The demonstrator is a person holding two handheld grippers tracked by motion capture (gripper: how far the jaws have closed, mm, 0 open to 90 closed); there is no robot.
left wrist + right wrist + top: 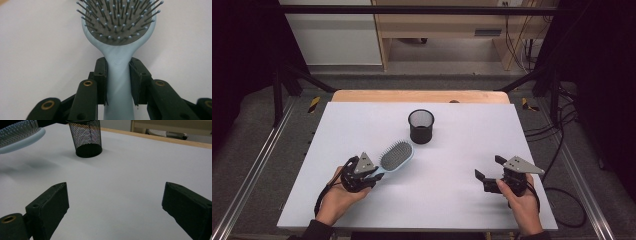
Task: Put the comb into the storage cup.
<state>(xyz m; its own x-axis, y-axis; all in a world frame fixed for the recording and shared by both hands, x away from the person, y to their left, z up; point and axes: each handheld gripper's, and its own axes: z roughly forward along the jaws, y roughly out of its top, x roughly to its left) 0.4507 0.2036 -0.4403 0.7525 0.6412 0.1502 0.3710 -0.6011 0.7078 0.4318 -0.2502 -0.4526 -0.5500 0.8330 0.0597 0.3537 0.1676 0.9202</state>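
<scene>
Lower left of the high view: the left gripper is clamping the pale-blue paddle hairbrush by its stiff, smooth, probably slippery handle, likely light; the right gripper is gaping wide, empty.

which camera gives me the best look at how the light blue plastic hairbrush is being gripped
The left gripper view: there the light blue plastic hairbrush has its handle clamped between the left gripper jaws, bristles up. The high view shows the whole brush, small. The right gripper view catches just its head edge.
</scene>
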